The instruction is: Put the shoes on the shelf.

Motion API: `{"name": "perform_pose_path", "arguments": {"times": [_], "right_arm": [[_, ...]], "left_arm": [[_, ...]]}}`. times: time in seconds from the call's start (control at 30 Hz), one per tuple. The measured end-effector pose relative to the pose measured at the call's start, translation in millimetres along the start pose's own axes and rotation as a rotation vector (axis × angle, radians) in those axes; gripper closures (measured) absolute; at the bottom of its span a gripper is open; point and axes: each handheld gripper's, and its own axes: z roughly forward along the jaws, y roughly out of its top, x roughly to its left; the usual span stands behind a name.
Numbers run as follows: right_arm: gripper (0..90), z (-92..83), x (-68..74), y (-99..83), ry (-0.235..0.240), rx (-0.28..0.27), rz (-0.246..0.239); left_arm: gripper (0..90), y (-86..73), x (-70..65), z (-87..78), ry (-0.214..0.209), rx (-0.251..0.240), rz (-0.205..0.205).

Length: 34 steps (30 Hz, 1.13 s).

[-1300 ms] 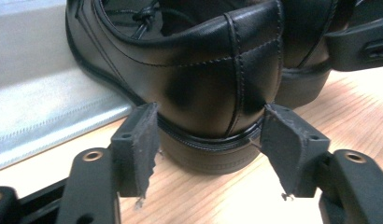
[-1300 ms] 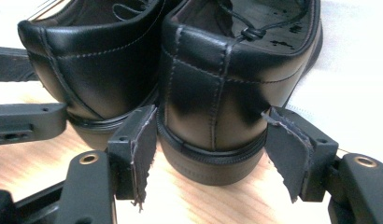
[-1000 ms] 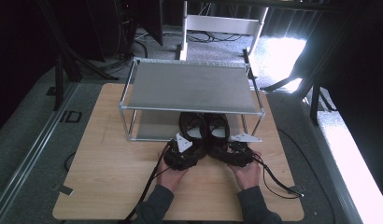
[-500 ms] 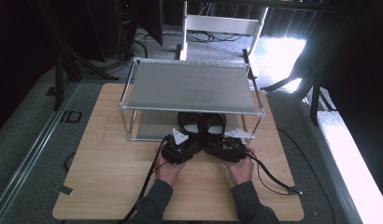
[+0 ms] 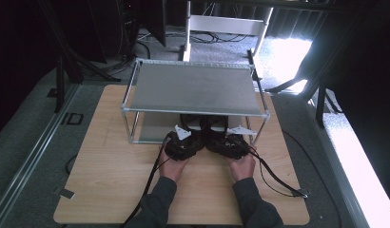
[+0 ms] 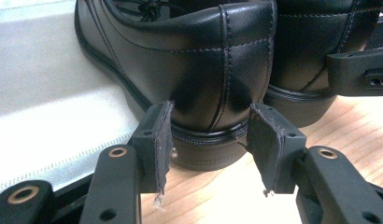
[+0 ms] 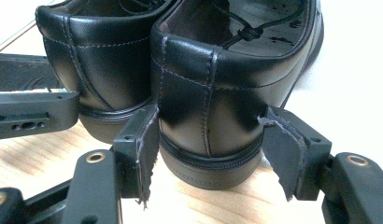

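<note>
We see a wooden table (image 5: 107, 190) with a metal rack (image 5: 193, 88) standing on its far half, a flat grey top shelf over a lower shelf. Two black leather shoes sit side by side, touching, toes pushed in under the top shelf and heels poking out toward us over the front edge of the lower shelf.

Our two hands come in from the near edge, each with a gripper at one heel. From above, the left shoe (image 5: 190, 124) and right shoe (image 5: 214, 124) are mostly hidden by the shelf and the grippers.

In the left gripper view, the left gripper (image 6: 210, 135) has its jaws on either side of the left shoe's (image 6: 189, 60) heel; they have just been closing, and the pads (image 6: 162, 140) now lie against the heel counter on both sides, just above the sole. The forepart rests on the pale shelf liner (image 6: 49, 93), the heel over bare wood.

In the right gripper view, the right gripper (image 7: 210, 144) brackets the right shoe's (image 7: 217, 84) heel the same way, frayed pads (image 7: 147, 144) pressed to its sides; we read both jaws as clamped on the heels.
</note>
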Motion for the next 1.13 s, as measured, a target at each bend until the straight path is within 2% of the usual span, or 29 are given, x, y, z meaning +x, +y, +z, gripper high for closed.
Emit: {"name": "perform_pose_path", "arguments": {"times": [0.13, 0.27, 0.33, 0.43, 0.47, 0.53, 0.63, 0.73, 0.8, 0.87, 0.93, 1.03, 1.13], "right_arm": [[37.0, 3.7, 0.9, 1.2, -0.006, -0.004, 0.012], [36.1, 4.9, 4.9, 2.1, -0.03, 0.005, -0.016], [36.0, 4.1, 3.7, 2.2, -0.027, 0.01, -0.019], [38.6, -0.3, -0.4, 0.7, -0.002, 0.015, -0.026], [38.3, -3.2, -1.8, -0.7, -0.006, 0.012, -0.031], [37.8, -9.9, -6.4, -3.7, -0.001, 0.005, -0.031], [37.7, -19.2, -12.8, -9.5, -0.004, 0.032, -0.049], [36.9, -27.8, -18.3, -17.5, -0.033, 0.064, -0.093], [36.6, -31.9, -23.0, -22.6, -0.04, 0.083, -0.104], [36.3, -35.2, -27.1, -27.2, -0.057, 0.093, -0.117], [36.2, -38.2, -32.7, -32.0, -0.064, 0.105, -0.118], [36.1, -41.2, -41.2, -38.2, -0.072, 0.118, -0.107], [35.3, -42.4, -49.1, -43.2, -0.082, 0.128, -0.099]], "left_arm": [[50.1, 1.4, 2.6, 2.5, 0.008, 0.0, -0.02], [47.7, 1.5, 3.7, 2.1, 0.009, 0.004, -0.02], [46.9, 1.2, 3.9, 0.2, 0.007, -0.003, -0.024], [45.6, -0.7, 6.6, -7.6, -0.005, -0.006, -0.01], [45.5, -2.1, 8.9, -11.6, -0.003, -0.01, -0.006], [45.4, -4.3, 15.2, -19.1, -0.002, -0.013, -0.013], [45.5, -8.8, 25.3, -28.7, 0.002, -0.014, -0.031], [45.4, -16.4, 37.5, -38.2, 0.009, -0.006, -0.048], [45.2, -22.3, 43.5, -42.5, 0.009, -0.001, -0.048], [45.1, -32.3, 49.9, -46.8, 0.026, 0.017, -0.038], [45.0, -41.3, 55.2, -50.0, 0.038, 0.039, -0.022], [44.8, -55.8, 66.2, -56.9, 0.055, 0.058, -0.026], [44.6, -68.1, 77.3, -64.1, 0.091, 0.071, -0.031]]}}
